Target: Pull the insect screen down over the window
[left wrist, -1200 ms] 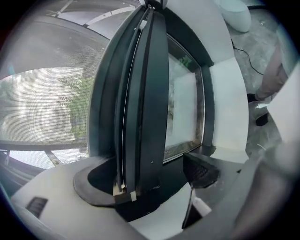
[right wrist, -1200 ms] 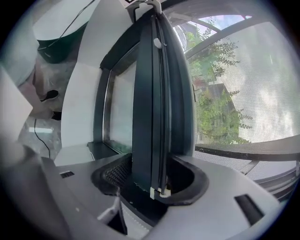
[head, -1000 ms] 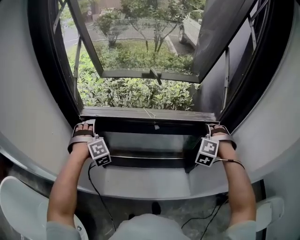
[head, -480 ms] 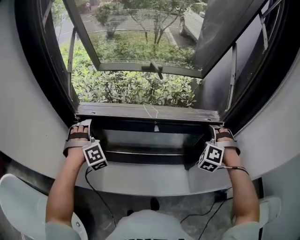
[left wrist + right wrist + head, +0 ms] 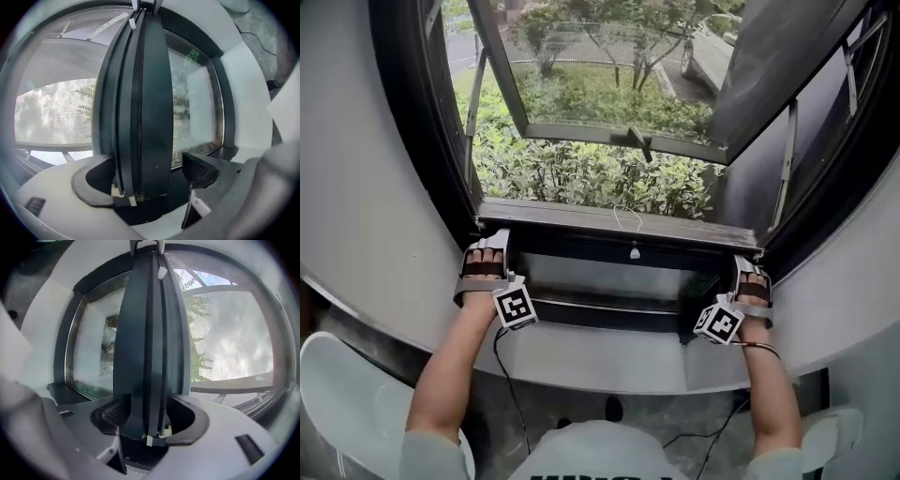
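The long dark bottom bar (image 5: 581, 221) of the insect screen lies crosswise between the two grippers, low in the window opening. Its fine grey mesh (image 5: 51, 112) stretches away beyond the jaws. The right gripper (image 5: 748, 265) pinches one end of the bar (image 5: 150, 348). The left gripper (image 5: 487, 244) has the other end (image 5: 140, 108) between jaws that have just been opening, and one jaw stands clear of it. Ahead of both grippers, the black-framed glass sash (image 5: 619, 136) is swung outward over green shrubs (image 5: 581, 173).
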`<state>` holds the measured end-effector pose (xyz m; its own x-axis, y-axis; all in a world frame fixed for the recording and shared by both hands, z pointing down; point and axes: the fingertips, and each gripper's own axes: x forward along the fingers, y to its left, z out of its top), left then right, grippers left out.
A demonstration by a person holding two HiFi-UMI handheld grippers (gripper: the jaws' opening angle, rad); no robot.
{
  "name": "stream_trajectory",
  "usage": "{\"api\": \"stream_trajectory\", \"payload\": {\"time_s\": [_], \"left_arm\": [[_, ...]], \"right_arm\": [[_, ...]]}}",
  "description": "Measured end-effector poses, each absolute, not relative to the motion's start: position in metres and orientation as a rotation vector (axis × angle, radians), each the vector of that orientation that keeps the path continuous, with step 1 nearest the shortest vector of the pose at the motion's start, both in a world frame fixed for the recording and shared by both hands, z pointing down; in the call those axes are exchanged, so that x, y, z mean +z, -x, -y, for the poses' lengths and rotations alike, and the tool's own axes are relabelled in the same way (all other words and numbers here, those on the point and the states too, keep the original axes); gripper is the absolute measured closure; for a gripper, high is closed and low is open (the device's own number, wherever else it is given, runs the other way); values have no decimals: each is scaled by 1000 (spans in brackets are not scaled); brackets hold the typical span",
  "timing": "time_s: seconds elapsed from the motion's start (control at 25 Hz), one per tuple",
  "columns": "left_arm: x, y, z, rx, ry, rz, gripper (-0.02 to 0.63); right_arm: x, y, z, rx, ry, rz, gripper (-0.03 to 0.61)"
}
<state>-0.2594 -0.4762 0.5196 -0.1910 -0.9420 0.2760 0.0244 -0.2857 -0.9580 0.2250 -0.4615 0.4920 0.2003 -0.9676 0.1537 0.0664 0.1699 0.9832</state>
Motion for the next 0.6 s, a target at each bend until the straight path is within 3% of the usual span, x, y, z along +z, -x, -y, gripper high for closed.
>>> {"api": "stream_trajectory", "payload": {"time_s": [0.6], "left_arm": [[510,244,470,-1442,1422,-1260,175]], "right_arm": [[486,-221,449,-915,-1077,1188,333]]}}
